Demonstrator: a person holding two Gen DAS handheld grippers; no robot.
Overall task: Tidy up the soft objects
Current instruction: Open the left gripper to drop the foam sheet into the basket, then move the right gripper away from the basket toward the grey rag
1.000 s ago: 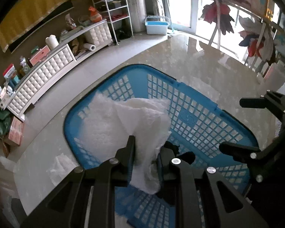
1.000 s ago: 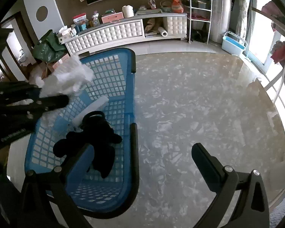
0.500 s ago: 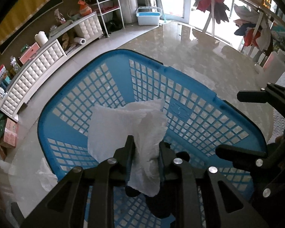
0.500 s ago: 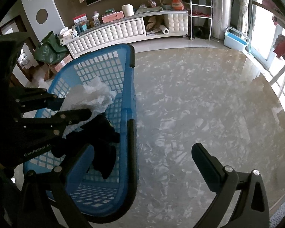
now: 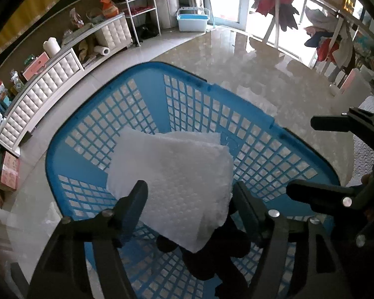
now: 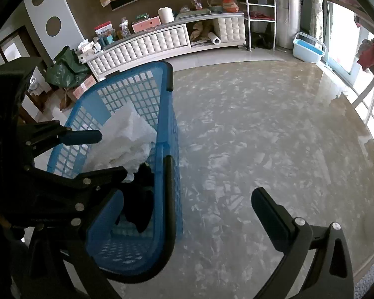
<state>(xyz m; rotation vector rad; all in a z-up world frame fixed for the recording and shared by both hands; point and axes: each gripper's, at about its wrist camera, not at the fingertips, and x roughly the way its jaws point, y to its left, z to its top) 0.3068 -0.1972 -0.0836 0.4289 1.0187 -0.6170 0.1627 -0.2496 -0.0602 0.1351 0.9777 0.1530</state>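
Two wrist fisheyes, both tilted steeply down over a marble tabletop [image 6: 261, 137]. Left wrist view sits close above the blue basket [image 5: 236, 114], looking down into it along its own fingers [image 5: 134, 199]; basket fills most of the frame, room beyond faces a white cabinet [image 5: 49, 74] at left and bright windows at top right. Right wrist view sits just right of the basket [image 6: 162, 124], close to the tabletop, looking across it toward the same cabinet [image 6: 162, 39] at the far wall. Shared: basket, white padding [image 5: 177, 174] inside it [image 6: 129, 144], cabinet, blue tub [image 5: 192, 22] by the window [image 6: 309, 47]. Each view catches the other tool at its edge.
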